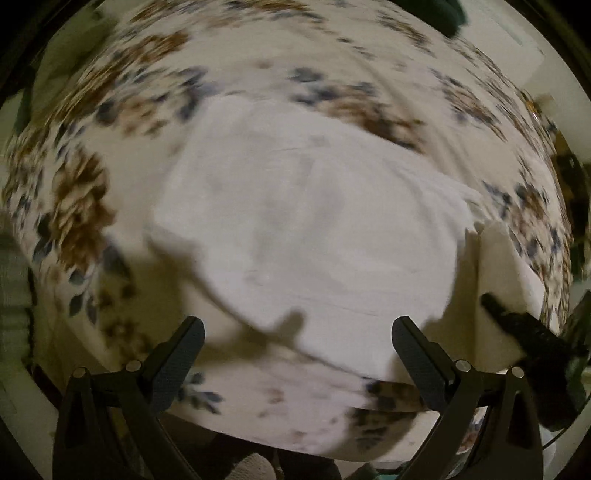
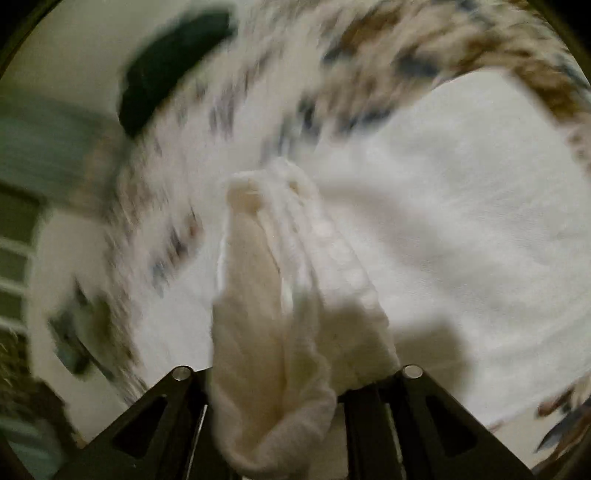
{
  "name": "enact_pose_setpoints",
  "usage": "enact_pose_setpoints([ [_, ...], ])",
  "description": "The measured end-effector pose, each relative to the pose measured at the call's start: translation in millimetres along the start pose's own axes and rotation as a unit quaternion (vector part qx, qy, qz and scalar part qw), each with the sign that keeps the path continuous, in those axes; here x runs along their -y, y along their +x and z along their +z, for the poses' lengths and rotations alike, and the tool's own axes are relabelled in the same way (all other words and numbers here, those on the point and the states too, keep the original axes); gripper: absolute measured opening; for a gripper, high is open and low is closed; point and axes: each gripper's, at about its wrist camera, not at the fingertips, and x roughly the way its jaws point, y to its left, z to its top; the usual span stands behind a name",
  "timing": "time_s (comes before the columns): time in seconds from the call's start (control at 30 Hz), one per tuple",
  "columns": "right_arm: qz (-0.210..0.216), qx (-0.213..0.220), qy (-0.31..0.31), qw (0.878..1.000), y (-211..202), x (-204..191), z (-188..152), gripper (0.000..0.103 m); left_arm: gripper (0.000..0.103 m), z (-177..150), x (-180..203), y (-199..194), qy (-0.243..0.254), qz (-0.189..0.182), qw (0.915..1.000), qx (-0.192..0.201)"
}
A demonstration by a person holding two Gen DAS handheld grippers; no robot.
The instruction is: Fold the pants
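Observation:
White pants (image 1: 314,229) lie spread on a floral bed sheet (image 1: 81,206). My left gripper (image 1: 297,332) is open and empty, just above the near edge of the pants. My right gripper (image 2: 291,387) is shut on a bunched fold of the pants (image 2: 266,314), which rises between its fingers and hides their tips. In the left wrist view the right gripper (image 1: 524,325) shows at the right, holding up a raised corner of the pants (image 1: 506,266). Both views are motion-blurred.
The sheet (image 2: 369,44) has brown and blue flowers. A dark object (image 2: 166,66) lies at the far edge of the bed. Another dark item (image 1: 443,11) shows at the top of the left wrist view. The bed's near edge runs under the left gripper.

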Motion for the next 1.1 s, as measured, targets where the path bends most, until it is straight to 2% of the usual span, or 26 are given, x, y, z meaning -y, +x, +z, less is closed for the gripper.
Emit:
enact_pose_setpoints([
  [0.03,-0.015,-0.029,-0.015,0.999,15.3,-12.7,-4.9,0.036,0.103,0.4,-13.0,0.1,-0.012,0.000,0.9999,-0.003],
  [0.07,-0.014,-0.051,-0.028,0.998,21.5,-23.9,-9.7,0.048,0.103,0.9,-23.8,0.2,-0.023,-0.001,0.9997,-0.004],
  [0.1,0.000,-0.063,-0.041,0.997,20.4,-35.7,-15.7,0.050,0.103,1.1,-33.2,-0.1,-0.032,-0.002,0.9995,-0.003],
  [0.17,0.063,-0.079,-0.044,0.994,6.6,-50.7,-17.1,0.053,0.103,1.0,-47.8,-2.2,-0.043,0.000,0.9991,-0.001],
  [0.23,0.078,-0.074,-0.024,0.994,-8.7,-51.9,-11.8,0.058,0.103,0.7,-60.3,-2.7,-0.055,-0.001,0.9985,-0.001],
  [0.33,0.034,-0.058,-0.003,0.998,-21.9,-44.6,5.4,0.058,0.103,0.0,-76.6,-0.6,-0.078,-0.003,0.9970,-0.007],
  [0.47,-0.055,-0.071,-0.014,0.996,-11.1,-45.6,13.8,0.058,0.103,-2.0,-85.3,-0.2,-0.087,-0.008,0.9961,-0.007],
  [0.6,-0.075,-0.103,0.021,0.992,8.4,-46.0,-3.5,0.058,0.103,-4.8,-84.2,-0.1,-0.073,0.000,0.9973,-0.005],
  [0.7,-0.104,-0.091,0.027,0.990,4.4,-42.2,-26.5,0.058,0.103,-7.4,-85.2,0.0,-0.070,-0.001,0.9975,-0.011],
  [0.8,-0.068,-0.086,0.139,0.984,2.3,-14.6,-42.2,0.058,0.103,-9.8,-83.7,1.9,-0.065,0.001,0.9978,-0.016],
  [0.9,-0.058,-0.036,0.222,0.973,-9.8,14.8,-54.4,0.052,0.103,-10.7,-83.0,4.5,-0.068,0.004,0.9975,-0.020],
  [0.93,-0.062,-0.028,0.234,0.970,-10.4,21.0,-55.3,0.039,0.103,-11.2,-82.0,5.6,-0.068,0.004,0.9974,-0.022],
  [0.97,-0.059,-0.019,0.253,0.965,-9.7,30.8,-56.5,0.022,0.103,-11.4,-80.5,6.4,-0.068,0.004,0.9974,-0.022],
  [1.03,-0.058,-0.010,0.279,0.958,-3.5,43.8,-57.6,0.004,0.103,-12.0,-76.2,7.2,-0.066,0.004,0.9975,-0.023],
  [1.1,-0.074,-0.002,0.269,0.960,-2.0,45.5,-57.3,0.003,0.103,-12.8,-70.1,7.8,-0.060,0.005,0.9979,-0.024],
])
